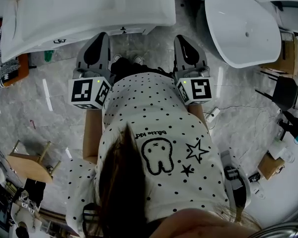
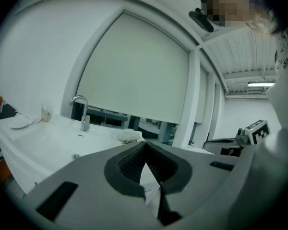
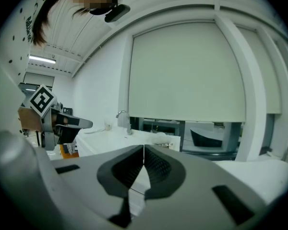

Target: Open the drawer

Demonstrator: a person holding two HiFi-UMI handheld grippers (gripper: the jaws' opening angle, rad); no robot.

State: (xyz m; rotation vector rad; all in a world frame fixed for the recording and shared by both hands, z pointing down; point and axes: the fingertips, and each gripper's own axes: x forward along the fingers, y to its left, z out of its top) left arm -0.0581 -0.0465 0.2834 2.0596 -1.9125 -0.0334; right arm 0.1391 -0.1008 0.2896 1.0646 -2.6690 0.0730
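Head view looks steeply down; gripper views near-level, close; all share basin [image 1: 89, 9]

White washstand top [image 2: 43, 140] carries a dish [image 2: 20, 122], a glass [image 2: 46, 113] and a cloth [image 2: 129, 135].

sink counter [image 1: 104, 9] close ahead of left gripper [image 1: 103, 35] and right gripper [image 1: 181, 37], bare floor [image 1: 44, 90] open leftward, white tub [image 1: 243, 24] crowding right

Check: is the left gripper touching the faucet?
Apart. The left gripper view shows the shut left gripper empty, with the faucet well beyond it across the basin.
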